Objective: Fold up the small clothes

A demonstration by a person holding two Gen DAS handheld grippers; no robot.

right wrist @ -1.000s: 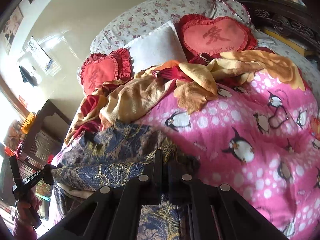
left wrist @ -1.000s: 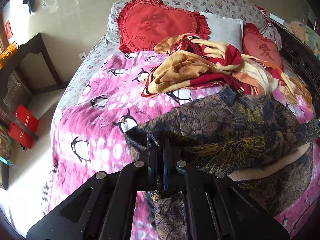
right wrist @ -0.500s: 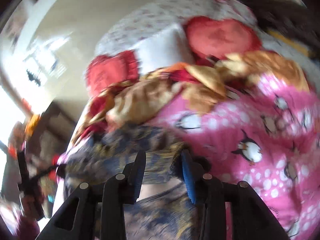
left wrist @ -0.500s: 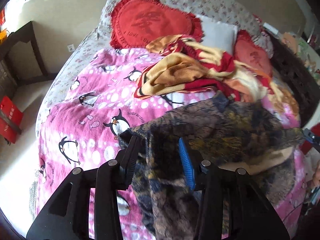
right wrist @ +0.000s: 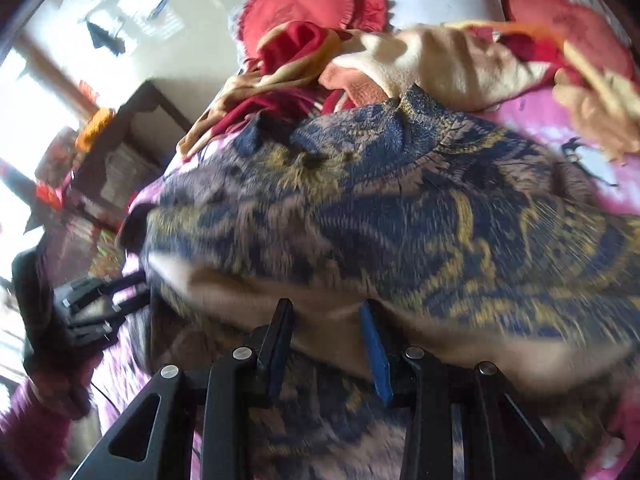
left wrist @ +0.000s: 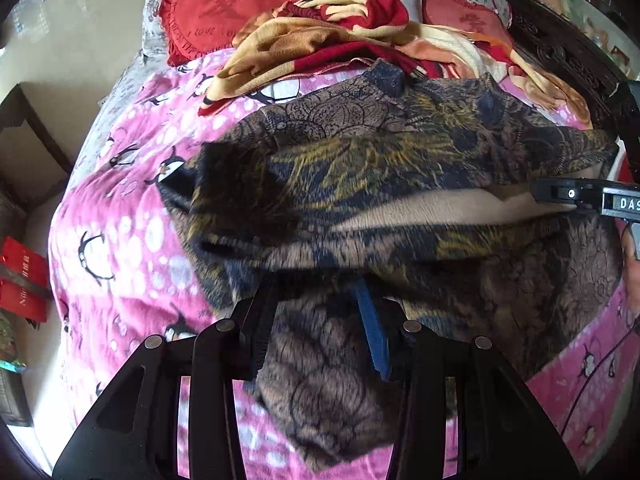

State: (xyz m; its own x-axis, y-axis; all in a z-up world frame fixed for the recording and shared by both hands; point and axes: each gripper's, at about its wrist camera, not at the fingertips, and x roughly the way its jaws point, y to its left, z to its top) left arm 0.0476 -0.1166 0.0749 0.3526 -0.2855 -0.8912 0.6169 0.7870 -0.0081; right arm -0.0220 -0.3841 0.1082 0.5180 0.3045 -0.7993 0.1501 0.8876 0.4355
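Note:
A dark blue, brown and gold patterned top [left wrist: 400, 160] lies folded over on the pink penguin blanket [left wrist: 132, 220], with a pale inner lining showing along the fold. My left gripper [left wrist: 318, 284] hangs open just over the garment's near left part, its pads apart and not pressing the cloth. In the right wrist view the same top [right wrist: 400, 200] fills the frame, blurred. My right gripper [right wrist: 325, 306] is open above its pale edge. The right gripper [left wrist: 560, 194] also shows at the right edge of the left wrist view. The left gripper [right wrist: 92, 308] shows at the left of the right wrist view.
A crumpled yellow and red blanket [left wrist: 320, 36] lies behind the top, before red heart cushions [left wrist: 224, 12] and a white pillow. A dark carved bed frame [left wrist: 560, 48] runs along the right. A dark side table [right wrist: 132, 132] stands off the bed's left side, red boxes [left wrist: 20, 280] on the floor.
Both grippers were shut on the top's edge and now stand open. The released cloth has dropped folded onto the blanket, and both cameras have come lower and closer to it.

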